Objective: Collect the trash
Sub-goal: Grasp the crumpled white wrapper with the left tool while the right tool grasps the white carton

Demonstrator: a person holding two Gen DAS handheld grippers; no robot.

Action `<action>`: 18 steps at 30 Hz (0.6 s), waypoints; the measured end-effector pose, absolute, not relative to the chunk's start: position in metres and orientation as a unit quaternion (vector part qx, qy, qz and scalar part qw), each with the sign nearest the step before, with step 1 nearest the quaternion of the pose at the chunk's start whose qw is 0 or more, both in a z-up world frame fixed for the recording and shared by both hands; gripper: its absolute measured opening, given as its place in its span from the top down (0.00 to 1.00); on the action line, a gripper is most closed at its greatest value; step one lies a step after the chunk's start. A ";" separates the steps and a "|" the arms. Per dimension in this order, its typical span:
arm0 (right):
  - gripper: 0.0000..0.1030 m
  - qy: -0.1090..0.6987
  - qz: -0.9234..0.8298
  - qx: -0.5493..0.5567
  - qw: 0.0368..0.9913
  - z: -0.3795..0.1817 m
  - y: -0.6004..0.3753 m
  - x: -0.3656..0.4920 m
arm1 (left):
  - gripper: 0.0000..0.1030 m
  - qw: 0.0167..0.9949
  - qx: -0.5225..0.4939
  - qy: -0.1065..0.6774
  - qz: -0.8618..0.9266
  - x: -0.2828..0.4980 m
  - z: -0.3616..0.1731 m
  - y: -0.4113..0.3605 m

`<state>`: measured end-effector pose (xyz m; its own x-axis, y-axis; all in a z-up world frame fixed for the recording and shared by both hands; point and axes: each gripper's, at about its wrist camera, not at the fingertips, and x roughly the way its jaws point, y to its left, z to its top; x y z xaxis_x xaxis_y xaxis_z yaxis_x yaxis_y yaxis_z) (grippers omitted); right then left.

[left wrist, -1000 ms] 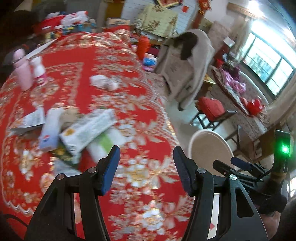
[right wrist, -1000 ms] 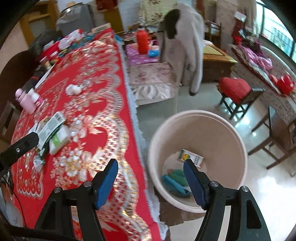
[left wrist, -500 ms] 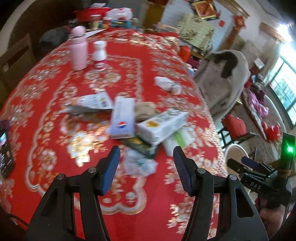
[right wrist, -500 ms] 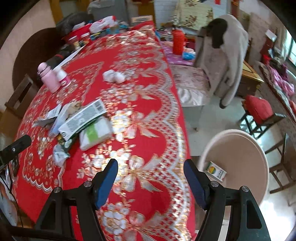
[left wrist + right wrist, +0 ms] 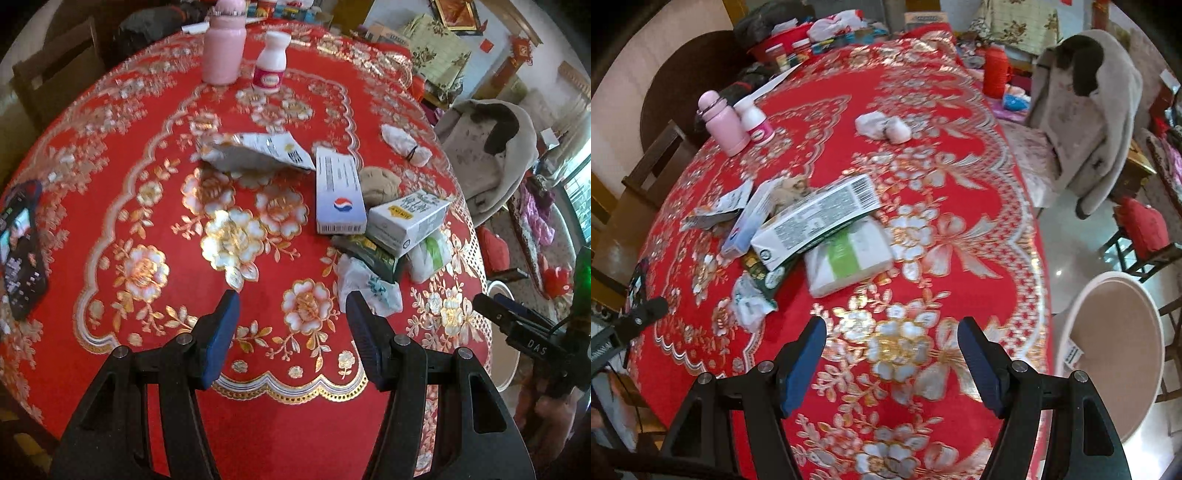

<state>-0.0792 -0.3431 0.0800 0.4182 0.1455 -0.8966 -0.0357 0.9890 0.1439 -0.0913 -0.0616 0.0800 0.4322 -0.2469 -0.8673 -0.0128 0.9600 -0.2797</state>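
Both grippers hang over the red-clothed table (image 5: pixel 110 229), the left gripper (image 5: pixel 291 314) and right gripper (image 5: pixel 892 341) each parted with nothing between the pads. Trash lies heaped ahead: a crumpled white wrapper (image 5: pixel 369 288) nearest the left one, cartons (image 5: pixel 816 218) stacked behind. Pink bottle (image 5: pixel 224 40) and phone (image 5: pixel 20 247) stand well apart; the beige bin (image 5: pixel 1115 350) sits beside the table.

Far left: pink flask (image 5: pixel 224 42), white bottle (image 5: pixel 270 61)
Right: coat (image 5: pixel 1087 110) on chair
Near left: phone (image 5: pixel 20 251)
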 end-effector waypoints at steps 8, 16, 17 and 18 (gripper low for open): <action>0.31 0.553 0.055 0.055 0.829 0.066 -0.335 -0.068 | 0.43 0.819 -0.117 0.549 -0.119 -0.073 0.063 -0.098; 0.31 0.559 0.045 0.076 0.825 0.062 -0.344 -0.059 | 0.44 0.804 -0.091 0.565 -0.161 -0.051 0.041 -0.132; 0.30 0.558 0.047 0.077 0.825 0.062 -0.343 -0.058 | 0.45 0.804 -0.091 0.564 -0.165 -0.050 0.039 -0.132; 0.30 0.558 0.049 0.078 0.825 0.062 -0.342 -0.057 | 0.56 0.804 -0.091 0.563 -0.168 -0.049 0.038 -0.131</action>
<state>-0.0565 -0.3424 0.0620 0.3725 0.1675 -0.9128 0.0066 0.9831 0.1831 -0.0493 -0.1310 0.0382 0.3086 -0.3727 -0.8751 0.1681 0.9269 -0.3355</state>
